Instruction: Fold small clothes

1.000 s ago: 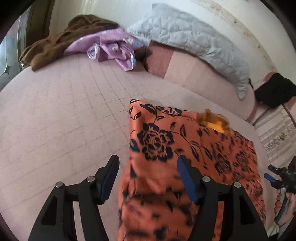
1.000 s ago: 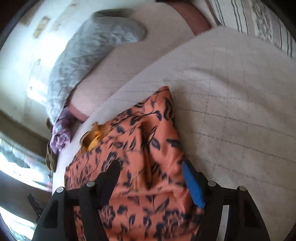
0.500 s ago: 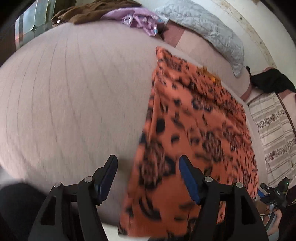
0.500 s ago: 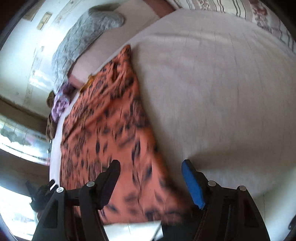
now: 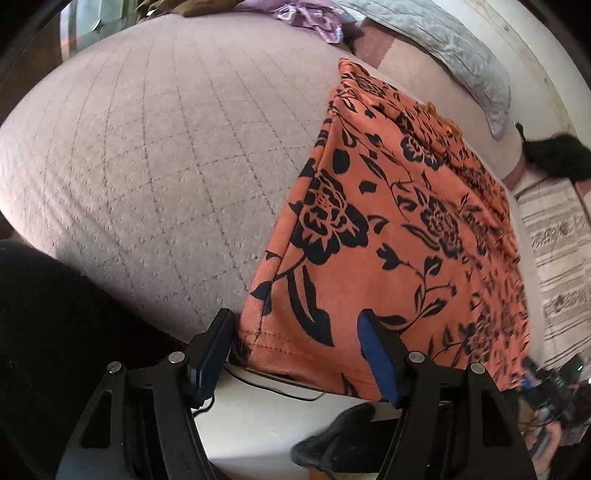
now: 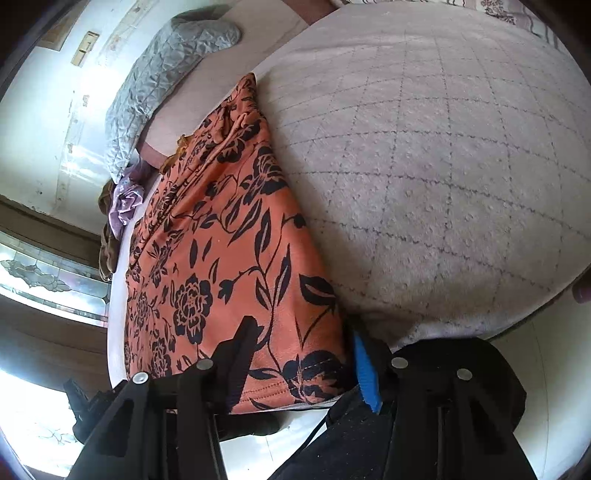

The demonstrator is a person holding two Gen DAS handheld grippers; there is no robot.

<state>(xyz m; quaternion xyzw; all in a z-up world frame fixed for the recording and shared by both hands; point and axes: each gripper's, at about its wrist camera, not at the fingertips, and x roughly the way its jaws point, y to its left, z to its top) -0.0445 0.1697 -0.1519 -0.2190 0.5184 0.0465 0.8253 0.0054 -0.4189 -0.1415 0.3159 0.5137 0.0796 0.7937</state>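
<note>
Since the earlier frame, the orange floral garment [image 5: 388, 236] had been drawn flat along the bed's [image 5: 155, 155] near edge, its hem overhanging that edge. It looked light, soft and limp, likely to sag and slide unless taken by its stitched hem corners. Over the hem's left corner, the left gripper [image 5: 295, 343] stood open, pads not pressing. At the right corner, the right gripper [image 6: 299, 354] was closing with cloth between its jaws, not visibly pinched. No containers were visible; a lilac garment [image 5: 310, 18] lay near the bed's far edge.
</note>
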